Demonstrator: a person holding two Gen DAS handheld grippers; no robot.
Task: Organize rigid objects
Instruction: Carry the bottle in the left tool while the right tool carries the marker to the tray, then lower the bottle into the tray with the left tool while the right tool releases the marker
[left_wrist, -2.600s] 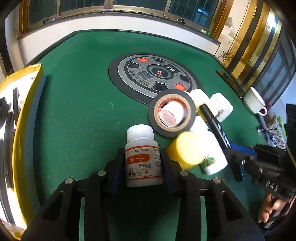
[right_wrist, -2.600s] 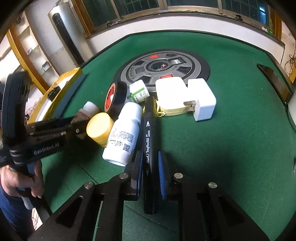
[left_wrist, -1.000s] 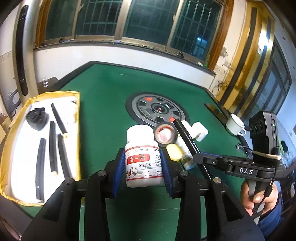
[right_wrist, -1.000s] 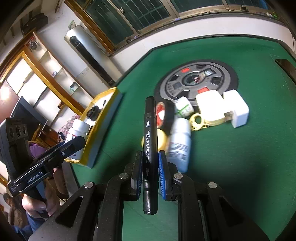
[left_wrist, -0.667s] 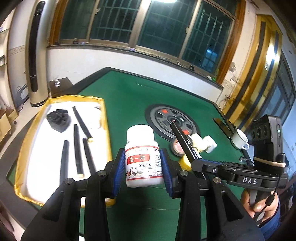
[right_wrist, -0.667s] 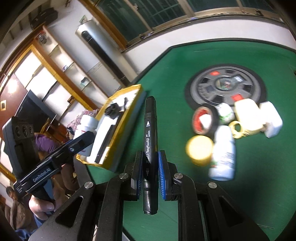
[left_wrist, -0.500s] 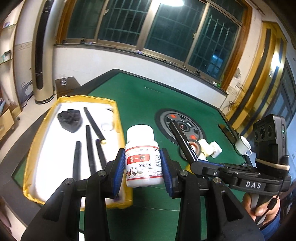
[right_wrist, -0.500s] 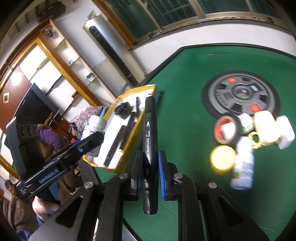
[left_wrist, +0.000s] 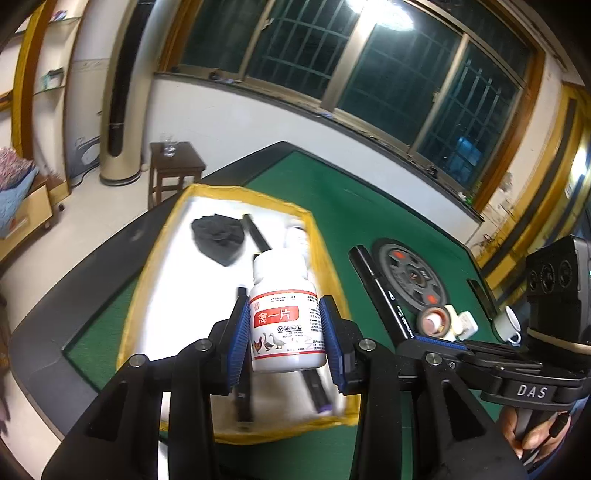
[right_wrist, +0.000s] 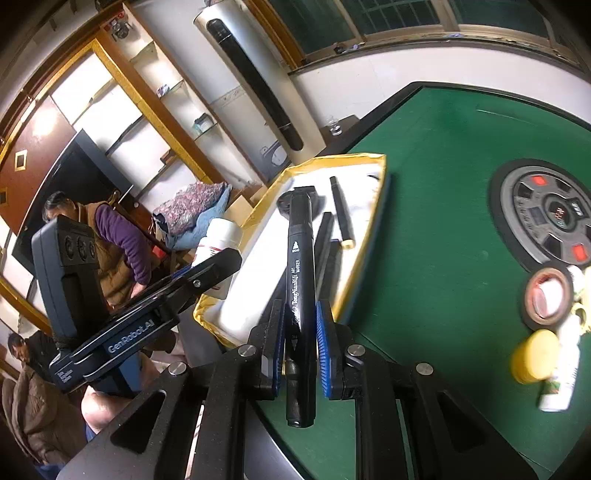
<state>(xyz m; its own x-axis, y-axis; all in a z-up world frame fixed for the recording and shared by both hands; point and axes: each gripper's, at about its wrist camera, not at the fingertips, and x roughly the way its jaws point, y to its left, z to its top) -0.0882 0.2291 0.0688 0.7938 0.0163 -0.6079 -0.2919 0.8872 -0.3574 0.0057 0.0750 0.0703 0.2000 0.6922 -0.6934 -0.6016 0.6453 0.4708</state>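
My left gripper (left_wrist: 286, 325) is shut on a white pill bottle (left_wrist: 284, 314) with a red label, held upright in the air over the yellow-rimmed white tray (left_wrist: 155, 266). The bottle (right_wrist: 218, 236) also shows in the right wrist view, in the left gripper (right_wrist: 207, 273). My right gripper (right_wrist: 300, 343) is shut on a black art marker (right_wrist: 300, 288), held above the tray's near rim (right_wrist: 365, 236). In the left wrist view the marker (left_wrist: 376, 288) sticks up from the right gripper (left_wrist: 436, 341). The tray holds several black pens (right_wrist: 340, 210) and a black lump (left_wrist: 218, 236).
On the green felt table (right_wrist: 443, 206) lie a roll of black tape (right_wrist: 546, 295), a yellow-capped white bottle (right_wrist: 554, 373) and the round control panel (right_wrist: 550, 214). A white cup (left_wrist: 511, 326) stands at the far right. People (right_wrist: 110, 243) sit beyond the table's left edge.
Both grippers have swung left with their loads, away from the pile by the round panel to above the tray. The tray now fills the middle of both views. Neither grip changed.
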